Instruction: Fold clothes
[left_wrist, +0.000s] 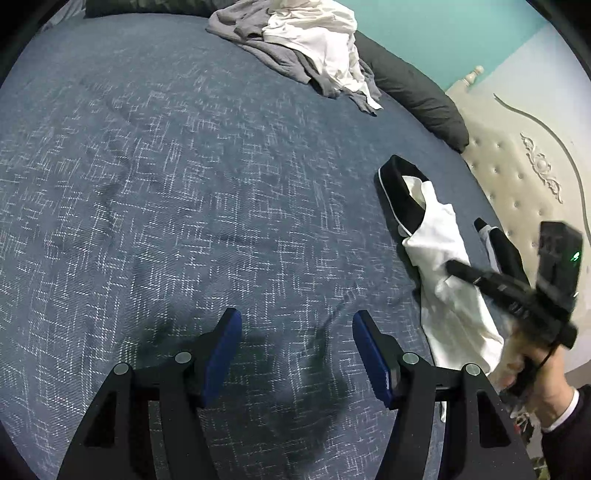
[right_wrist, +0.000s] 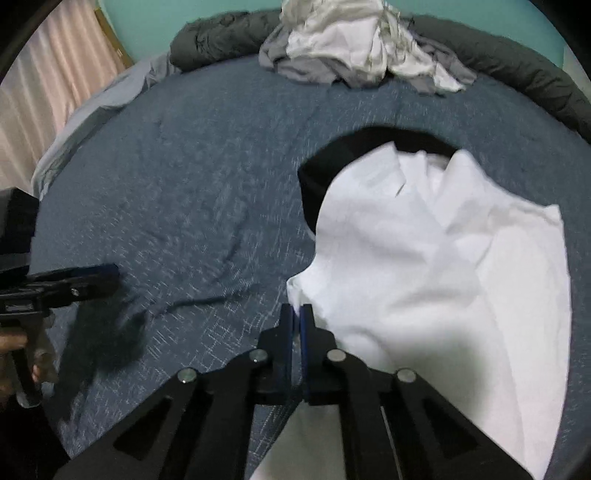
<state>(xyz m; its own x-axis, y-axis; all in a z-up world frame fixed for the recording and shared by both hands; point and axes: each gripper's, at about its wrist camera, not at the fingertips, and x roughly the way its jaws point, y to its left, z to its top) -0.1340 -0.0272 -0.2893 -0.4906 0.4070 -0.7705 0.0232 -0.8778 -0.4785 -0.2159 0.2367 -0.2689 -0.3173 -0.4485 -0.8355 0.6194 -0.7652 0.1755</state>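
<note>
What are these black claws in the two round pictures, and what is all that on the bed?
No robot here: a person holds a claw in each hand, each with a wide-angle camera looking along its fingers. One picture is from the left claw, which is open over the bare blue bedspread. The other is from the right claw, shut on the edge of a white and black garment. A pile of grey and white clothes waits at the far side, by dark pillows.
</note>
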